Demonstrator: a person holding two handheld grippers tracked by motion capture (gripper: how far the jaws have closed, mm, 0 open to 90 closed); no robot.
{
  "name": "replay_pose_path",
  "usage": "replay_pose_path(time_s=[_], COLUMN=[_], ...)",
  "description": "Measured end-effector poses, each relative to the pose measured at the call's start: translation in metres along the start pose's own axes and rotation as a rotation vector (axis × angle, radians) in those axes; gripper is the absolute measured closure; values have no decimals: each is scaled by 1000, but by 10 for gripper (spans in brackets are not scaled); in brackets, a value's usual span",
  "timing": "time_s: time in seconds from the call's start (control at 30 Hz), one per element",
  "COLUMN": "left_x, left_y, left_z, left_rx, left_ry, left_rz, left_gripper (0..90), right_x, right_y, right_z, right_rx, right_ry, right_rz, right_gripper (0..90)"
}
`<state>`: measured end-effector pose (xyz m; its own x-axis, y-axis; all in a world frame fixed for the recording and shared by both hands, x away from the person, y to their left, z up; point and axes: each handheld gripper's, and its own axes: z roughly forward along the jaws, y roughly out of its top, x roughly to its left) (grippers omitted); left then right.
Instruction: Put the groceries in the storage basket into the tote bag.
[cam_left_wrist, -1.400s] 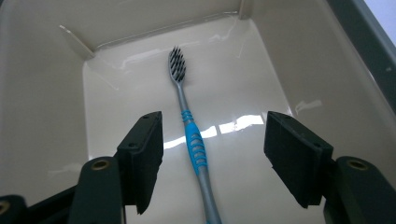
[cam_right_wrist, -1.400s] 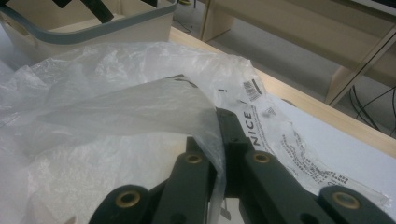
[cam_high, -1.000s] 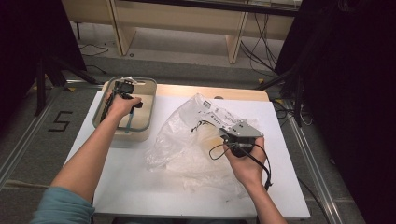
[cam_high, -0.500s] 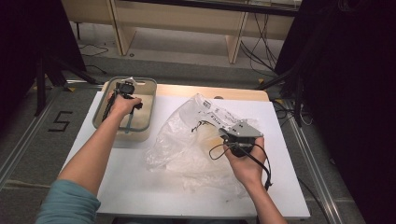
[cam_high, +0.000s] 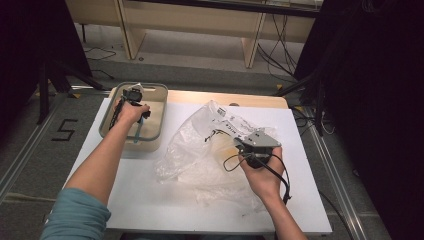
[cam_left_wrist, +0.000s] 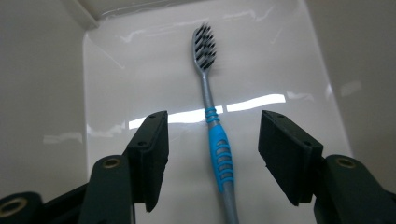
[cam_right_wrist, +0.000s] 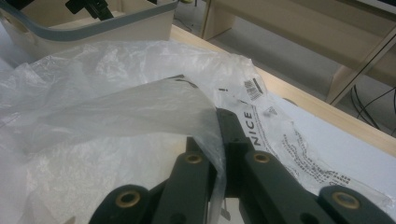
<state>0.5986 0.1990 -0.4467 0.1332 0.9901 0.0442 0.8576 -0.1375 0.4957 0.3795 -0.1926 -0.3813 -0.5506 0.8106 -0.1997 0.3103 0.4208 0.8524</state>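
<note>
A toothbrush (cam_left_wrist: 218, 154) with a blue and grey handle and dark bristles lies flat on the floor of a beige bin (cam_left_wrist: 42, 93). My left gripper (cam_left_wrist: 215, 123) reaches down into that bin (cam_high: 157, 107) and straddles the handle. Its jaws have just been closing, and a gap still shows on both sides of the handle. In the high view the left gripper (cam_high: 134, 95) sits at the bin's far end. My right gripper (cam_right_wrist: 217, 116) is shut on a fold of a clear plastic bag (cam_right_wrist: 93, 107). The bag (cam_high: 200, 150) sprawls across the table's middle, with the right gripper (cam_high: 241, 146) at its right side.
The white tabletop (cam_high: 150, 200) has a wooden strip along its far edge. The bin's grey rim (cam_right_wrist: 93, 28) rises beyond the bag in the right gripper view. Wooden shelving legs (cam_high: 250, 47) and cables on the floor lie behind the table. Dark curtains flank both sides.
The left forearm has shifted slightly at the bottom left while its hand stays in the bin. The right hand and the bag look the same.
</note>
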Motion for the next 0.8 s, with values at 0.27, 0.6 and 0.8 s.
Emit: replay_pose_path(time_s=[0.27,0.6,0.8], left_x=[-1,-1,-2], left_y=[0,-2,-2], left_z=[4,9,11], left_rx=[15,36,45], left_ry=[0,-1,-14], left_rz=[13,9,14], left_gripper=[435,473,506], right_x=[0,0,0], right_y=[-1,-1,-1], right_z=[1,1,1], right_rx=[4,4,3], right_ry=[2,3,3], right_rz=[0,-2,-3], right_gripper=[900,900,900])
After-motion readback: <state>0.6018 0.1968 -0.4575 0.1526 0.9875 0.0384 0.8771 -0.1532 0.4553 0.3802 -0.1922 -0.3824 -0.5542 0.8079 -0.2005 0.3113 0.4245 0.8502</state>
